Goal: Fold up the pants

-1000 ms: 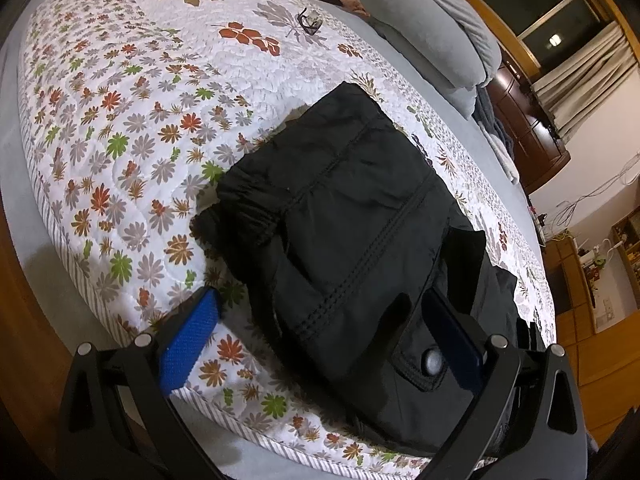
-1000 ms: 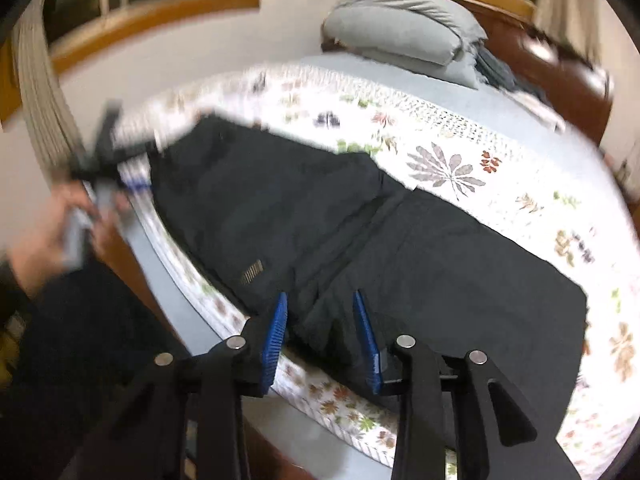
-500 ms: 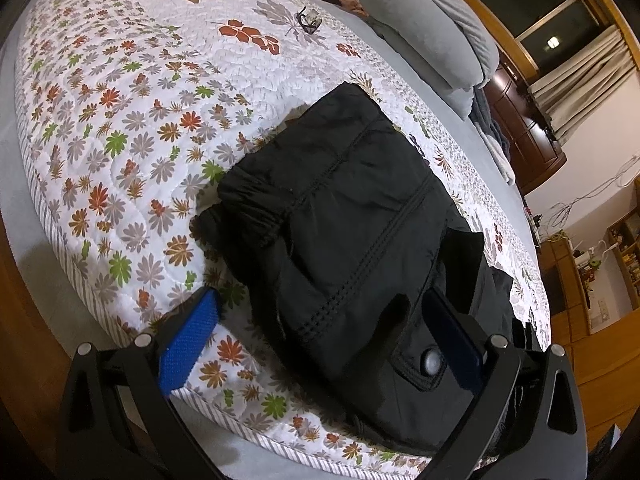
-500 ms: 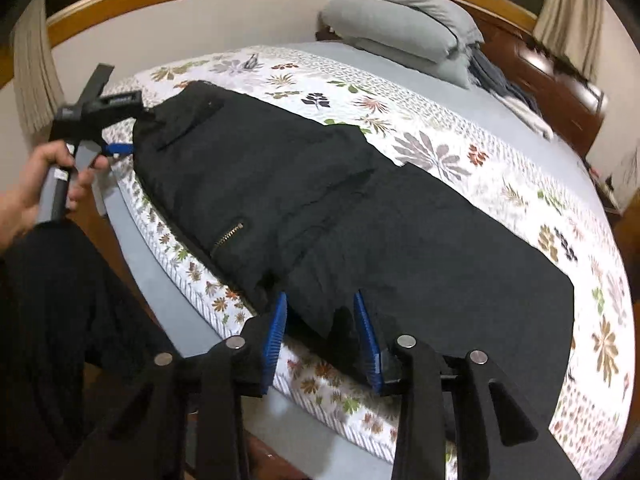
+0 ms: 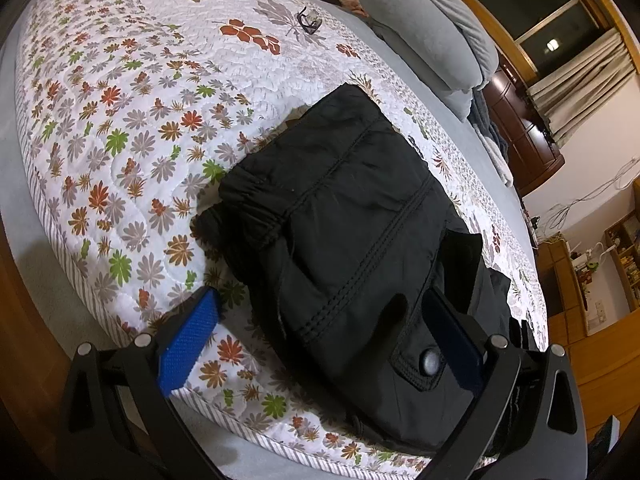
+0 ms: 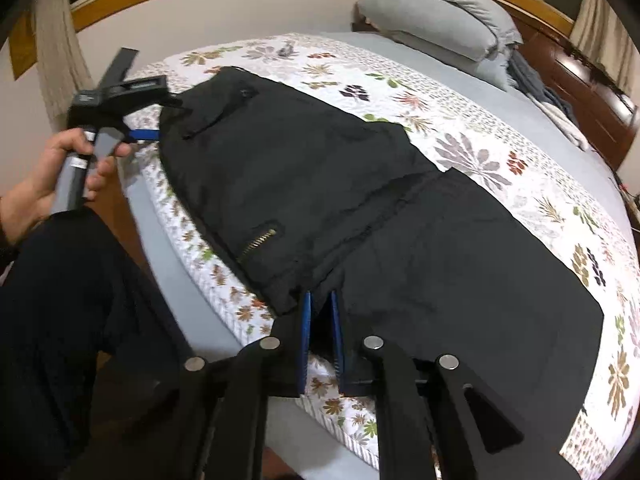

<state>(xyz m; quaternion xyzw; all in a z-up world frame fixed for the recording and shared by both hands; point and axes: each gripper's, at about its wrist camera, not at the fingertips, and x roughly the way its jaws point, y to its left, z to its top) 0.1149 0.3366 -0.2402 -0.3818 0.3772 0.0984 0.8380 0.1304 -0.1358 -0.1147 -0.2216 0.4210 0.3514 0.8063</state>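
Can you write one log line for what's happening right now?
step: gripping | right gripper: closing on pants edge | left gripper: open at waistband | bed: pants flat

Warm, even indoor light fills both fisheye views, whose edges curve and darken into black corners, the windows (image 5: 532,12) dark with one small lamp glint, the pants (image 6: 360,208) nearly featureless black, and slight blur at the right view's lower left.

black gripper (image 6: 320,320), blue pads (image 5: 188,336), black trousers (image 6: 60,300)
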